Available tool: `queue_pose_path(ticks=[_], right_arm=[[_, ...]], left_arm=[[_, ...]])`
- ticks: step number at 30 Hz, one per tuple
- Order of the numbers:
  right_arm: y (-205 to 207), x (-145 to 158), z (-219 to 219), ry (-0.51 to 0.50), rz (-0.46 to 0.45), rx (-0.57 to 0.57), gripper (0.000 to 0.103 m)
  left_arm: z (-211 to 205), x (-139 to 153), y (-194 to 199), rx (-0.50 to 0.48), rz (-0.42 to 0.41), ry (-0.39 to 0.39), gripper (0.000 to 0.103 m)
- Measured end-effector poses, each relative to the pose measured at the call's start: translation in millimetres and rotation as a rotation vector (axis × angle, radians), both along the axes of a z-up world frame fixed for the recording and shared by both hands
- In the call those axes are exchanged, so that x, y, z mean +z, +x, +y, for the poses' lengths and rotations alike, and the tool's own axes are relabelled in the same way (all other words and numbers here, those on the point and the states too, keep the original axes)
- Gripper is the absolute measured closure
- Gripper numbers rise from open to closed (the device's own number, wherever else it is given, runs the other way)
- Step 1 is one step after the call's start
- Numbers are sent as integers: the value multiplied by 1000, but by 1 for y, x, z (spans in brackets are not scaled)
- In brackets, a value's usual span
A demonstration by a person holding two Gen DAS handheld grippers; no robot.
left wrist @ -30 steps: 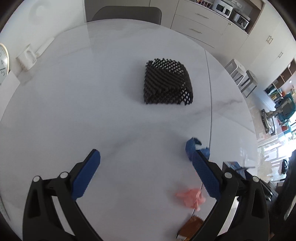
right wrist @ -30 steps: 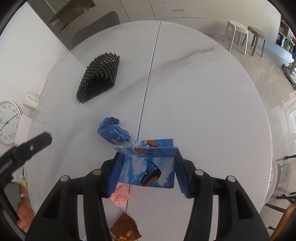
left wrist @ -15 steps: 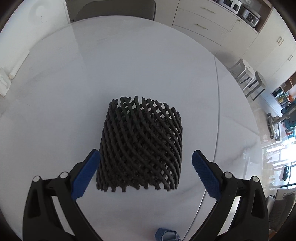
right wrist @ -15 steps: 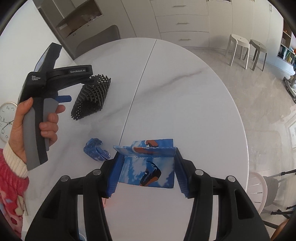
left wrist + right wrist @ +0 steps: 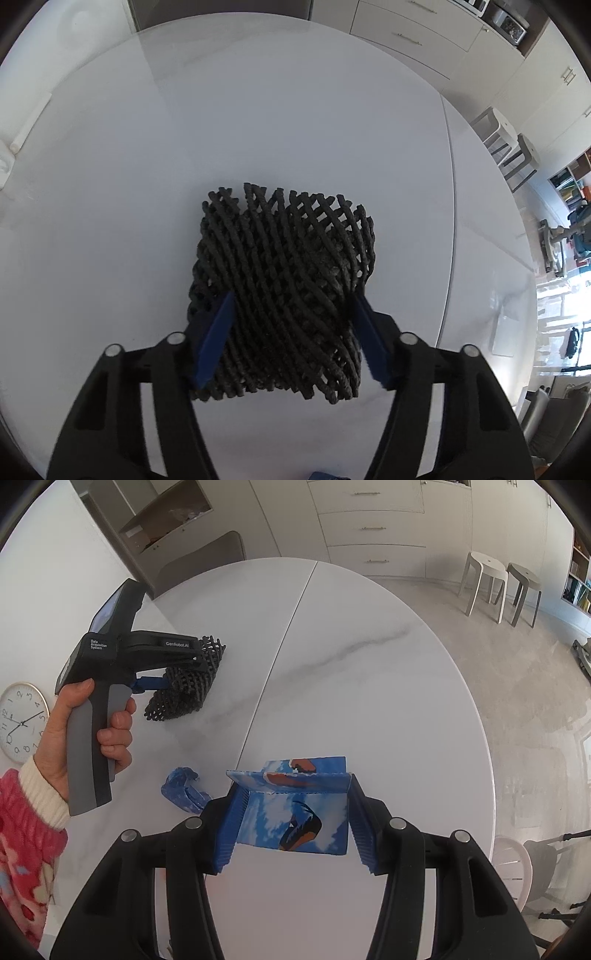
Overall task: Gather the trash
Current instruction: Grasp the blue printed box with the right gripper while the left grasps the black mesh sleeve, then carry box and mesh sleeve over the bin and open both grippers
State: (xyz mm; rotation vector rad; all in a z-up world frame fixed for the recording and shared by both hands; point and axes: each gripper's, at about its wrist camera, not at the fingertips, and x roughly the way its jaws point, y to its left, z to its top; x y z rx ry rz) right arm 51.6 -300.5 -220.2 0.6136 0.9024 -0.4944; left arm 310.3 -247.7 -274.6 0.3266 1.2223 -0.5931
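Mesh basket (image 5: 284, 291): lies on its side on the white worktop (image 5: 295, 129) – your left tongs (image 5: 291, 332) are closing, pads pressing its sides.
Blue box (image 5: 295, 808): clenched in your right tongs (image 5: 293, 825).
Blue wrapper (image 5: 183, 790): crumpled on the worktop – just left of the box.

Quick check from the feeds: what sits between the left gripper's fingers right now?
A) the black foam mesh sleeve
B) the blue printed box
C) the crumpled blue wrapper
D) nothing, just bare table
A: in the left wrist view the left gripper is closing, its blue fingers pressing both sides of the black foam mesh sleeve; the blue printed box is in the right gripper.
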Motion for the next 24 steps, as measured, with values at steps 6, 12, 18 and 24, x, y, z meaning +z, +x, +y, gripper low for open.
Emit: queue_pose_path(ticks=[6, 12, 18, 24], right_arm=[[-4, 4, 5, -10, 0, 0, 50], [-12, 13, 8, -26, -10, -9, 50], [-32, 27, 14, -56, -31, 2, 50], [-83, 41, 10, -124, -12, 10, 50]], left_arm=[[17, 2, 5, 20, 85, -91, 91], [34, 25, -5, 7, 46, -139, 92], [53, 65, -35, -28, 25, -196, 92], [64, 102, -107, -110, 2, -211, 92]])
